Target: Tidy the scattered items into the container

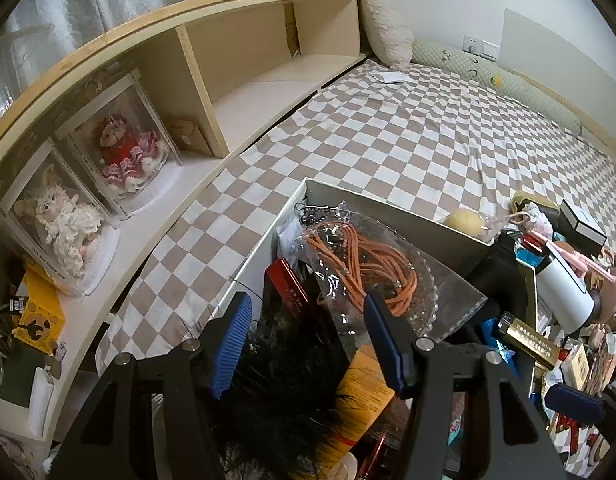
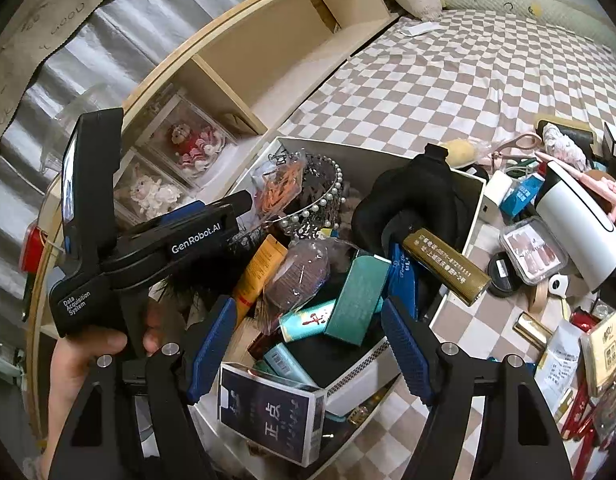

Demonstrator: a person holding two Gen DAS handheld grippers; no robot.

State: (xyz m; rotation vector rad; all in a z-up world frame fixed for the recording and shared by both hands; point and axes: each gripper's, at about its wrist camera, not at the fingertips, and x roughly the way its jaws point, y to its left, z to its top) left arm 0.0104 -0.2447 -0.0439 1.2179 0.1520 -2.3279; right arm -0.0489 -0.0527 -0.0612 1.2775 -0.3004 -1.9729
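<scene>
Both grippers, left [image 1: 308,336] and right [image 2: 308,344], hang open over the crammed box [image 2: 478,200]; the black feather tuft [image 1: 284,380] looks light, soft, best pinched mid-clump.

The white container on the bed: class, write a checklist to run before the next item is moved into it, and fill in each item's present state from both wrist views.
1. Right tool open and empty: ok.
2. Left tool open: ok; whether it touches the black feathery item between its fingers: cannot tell.
3. Room left in the white container: not ok, it is heaped and the gold lighter lies across its rim.
4. Items still scattered outside: ok, the nail box and white jug lie on the checked bedsheet.
5. Left tool clear of the right tool's path: cannot tell.
</scene>
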